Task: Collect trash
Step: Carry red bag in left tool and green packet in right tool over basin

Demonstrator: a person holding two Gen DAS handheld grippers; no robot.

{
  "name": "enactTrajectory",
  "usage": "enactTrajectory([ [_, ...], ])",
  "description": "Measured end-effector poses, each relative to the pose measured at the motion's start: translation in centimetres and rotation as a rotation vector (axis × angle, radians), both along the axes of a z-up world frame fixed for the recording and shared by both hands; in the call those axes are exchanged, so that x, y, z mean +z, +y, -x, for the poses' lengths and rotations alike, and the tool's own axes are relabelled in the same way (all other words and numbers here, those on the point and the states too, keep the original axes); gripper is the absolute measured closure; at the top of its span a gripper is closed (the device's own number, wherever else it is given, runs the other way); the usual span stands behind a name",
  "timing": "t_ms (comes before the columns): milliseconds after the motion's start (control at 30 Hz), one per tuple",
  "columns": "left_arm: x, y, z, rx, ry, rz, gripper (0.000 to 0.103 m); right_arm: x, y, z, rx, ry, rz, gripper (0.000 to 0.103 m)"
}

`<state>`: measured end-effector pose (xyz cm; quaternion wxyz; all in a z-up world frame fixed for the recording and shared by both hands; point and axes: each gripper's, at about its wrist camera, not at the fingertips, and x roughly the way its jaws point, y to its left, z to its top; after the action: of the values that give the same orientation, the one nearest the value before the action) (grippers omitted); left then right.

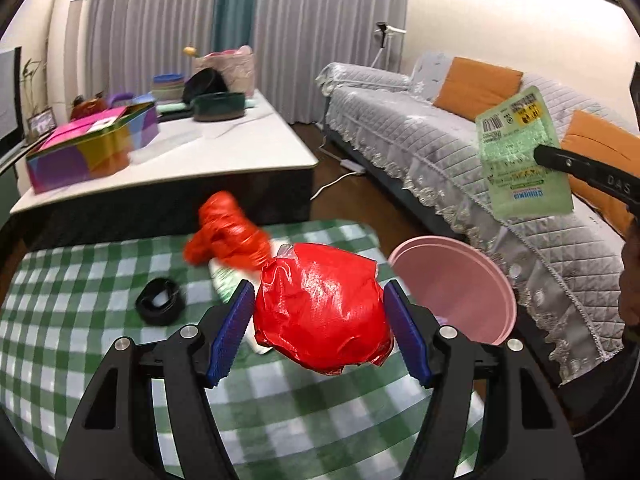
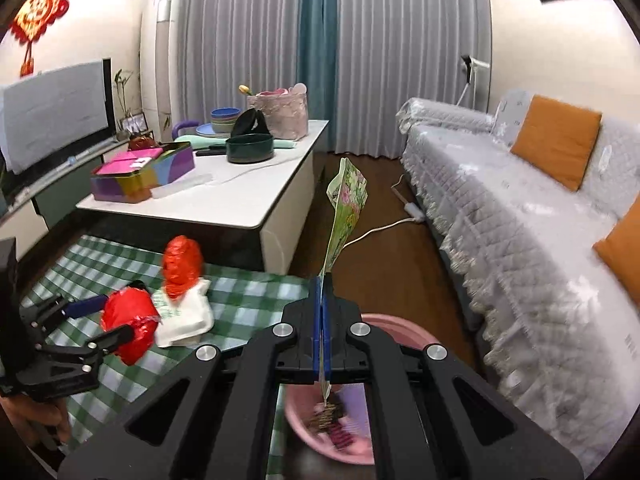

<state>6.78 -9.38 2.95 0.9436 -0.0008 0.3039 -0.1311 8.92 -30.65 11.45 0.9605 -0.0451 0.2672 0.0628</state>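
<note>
My left gripper (image 1: 320, 316) grasps a crumpled red wrapper (image 1: 320, 312) above the checked bench (image 1: 80, 320). My right gripper (image 2: 323, 300) is clenched on a green packet (image 2: 346, 208) over the pink bin (image 2: 404, 330).

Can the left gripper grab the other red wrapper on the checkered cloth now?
Probably not yet. The left gripper has its jaws closed on a crumpled red ball, so they are full. The other red wrapper lies uncovered beyond it; the ball must go first.
</note>
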Motion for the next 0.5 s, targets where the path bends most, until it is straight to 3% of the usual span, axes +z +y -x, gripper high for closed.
enactTrajectory([
  [233, 0.2, -4.0, -1.3, -0.074, -0.014, 0.001, 0.038, -2.1, -4.5, -0.7, -0.088, 0.017, -0.096, 0.102],
  [500, -0.9, -8.5, -3.5, -0.152, -0.005, 0.006, 0.038, -4.2, -6.4, -2.8, -0.132, 0.058, -0.097, 0.102],
])
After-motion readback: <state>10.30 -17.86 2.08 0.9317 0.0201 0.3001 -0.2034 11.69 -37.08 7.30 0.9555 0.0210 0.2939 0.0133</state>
